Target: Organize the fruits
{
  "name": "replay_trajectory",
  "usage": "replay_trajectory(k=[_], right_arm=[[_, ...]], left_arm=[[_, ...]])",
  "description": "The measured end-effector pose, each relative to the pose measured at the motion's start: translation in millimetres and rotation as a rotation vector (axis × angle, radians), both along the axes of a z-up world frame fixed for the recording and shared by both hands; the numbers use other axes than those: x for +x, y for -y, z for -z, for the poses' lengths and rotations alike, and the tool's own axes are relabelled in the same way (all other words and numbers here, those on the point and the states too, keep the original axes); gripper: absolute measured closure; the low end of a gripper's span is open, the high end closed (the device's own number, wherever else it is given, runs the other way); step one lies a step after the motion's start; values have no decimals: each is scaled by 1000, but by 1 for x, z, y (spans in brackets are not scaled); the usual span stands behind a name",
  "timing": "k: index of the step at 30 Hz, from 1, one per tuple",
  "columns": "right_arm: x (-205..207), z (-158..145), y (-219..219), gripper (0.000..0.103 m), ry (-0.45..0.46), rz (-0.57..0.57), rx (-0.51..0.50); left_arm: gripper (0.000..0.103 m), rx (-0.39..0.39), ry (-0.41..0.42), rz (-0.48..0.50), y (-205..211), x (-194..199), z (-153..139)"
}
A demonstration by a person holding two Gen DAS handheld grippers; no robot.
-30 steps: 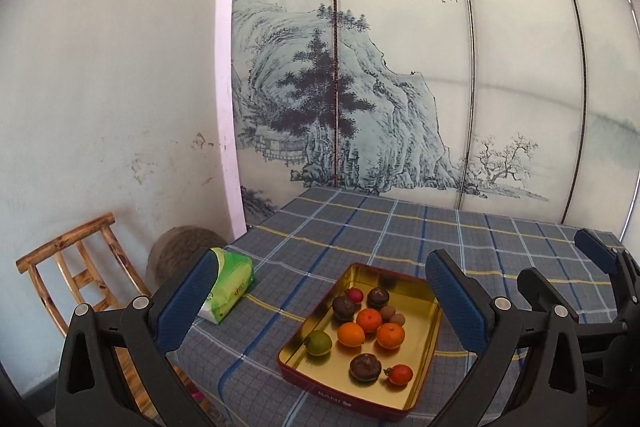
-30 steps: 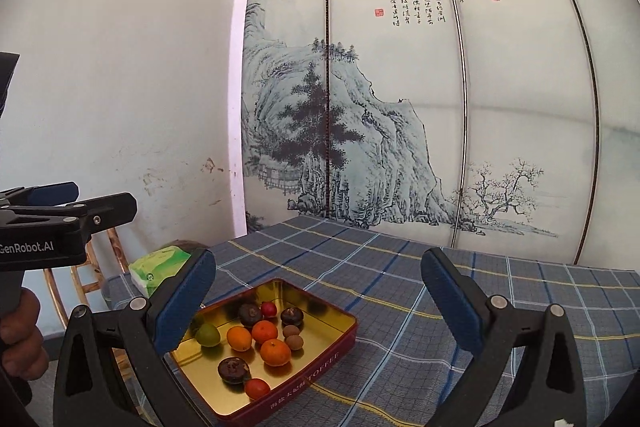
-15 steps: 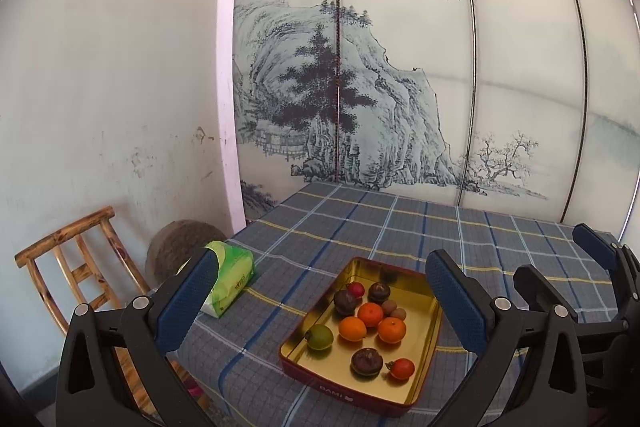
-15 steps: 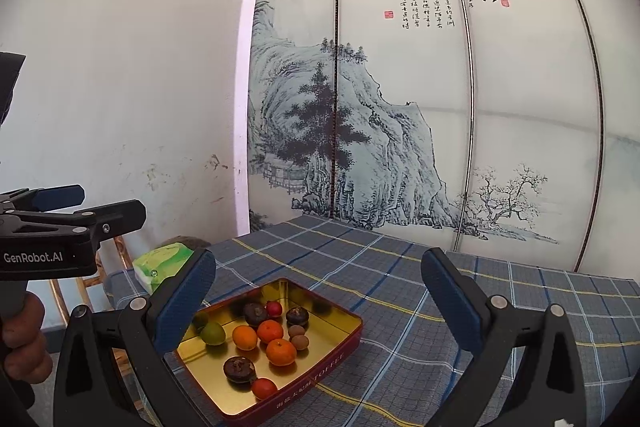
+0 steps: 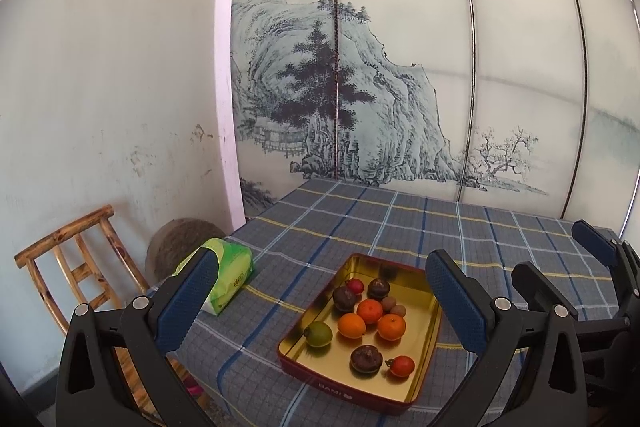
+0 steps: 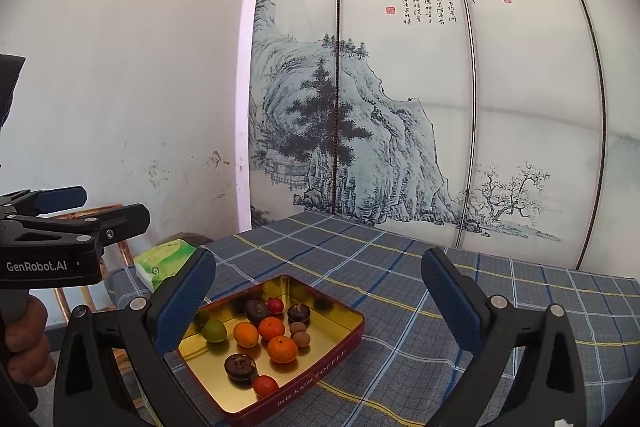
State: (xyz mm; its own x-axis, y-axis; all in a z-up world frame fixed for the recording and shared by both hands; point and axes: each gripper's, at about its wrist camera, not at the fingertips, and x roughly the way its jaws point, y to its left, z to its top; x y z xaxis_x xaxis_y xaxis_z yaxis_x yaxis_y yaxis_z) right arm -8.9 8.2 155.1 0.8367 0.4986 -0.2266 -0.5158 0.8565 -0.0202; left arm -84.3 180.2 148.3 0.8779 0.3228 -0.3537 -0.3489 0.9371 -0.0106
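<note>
You held both grippers — left gripper [image 5: 320,303] and right gripper [image 6: 316,295] — with jaws wide apart, nothing gripped, above the fruits [image 5: 362,319] lying loose in the tin tray [image 5: 412,391] on the bench [image 5: 400,215]. The round fruits sat close together — a wide approach risked nudging neighbours or crushing soft ones.

Both units have drifted slightly since a second ago; left hand-held gripper [image 5: 320,307] views the tin [image 5: 424,379] marginally lower; right hand-held gripper [image 6: 316,303] has shifted rightward, tin [image 6: 340,351] now nearer centre; jaws unchanged.
</note>
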Motion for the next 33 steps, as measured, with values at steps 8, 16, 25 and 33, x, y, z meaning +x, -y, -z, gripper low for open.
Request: replay_trajectory(k=[8,16,25,33], right_arm=[[2,6,0,1,-12,-2,-8],[5,11,3,1,-29,0,-2],[30,36,26,1,-133,38,-24],[75,76,88,1,-265,112,-170]], left_arm=[[0,0,-14,1,2,-1,11],[0,1,-30,0,2,5,15],[0,17,-83,7,7,21,23],[0,42,-129,23,18,40,28]])
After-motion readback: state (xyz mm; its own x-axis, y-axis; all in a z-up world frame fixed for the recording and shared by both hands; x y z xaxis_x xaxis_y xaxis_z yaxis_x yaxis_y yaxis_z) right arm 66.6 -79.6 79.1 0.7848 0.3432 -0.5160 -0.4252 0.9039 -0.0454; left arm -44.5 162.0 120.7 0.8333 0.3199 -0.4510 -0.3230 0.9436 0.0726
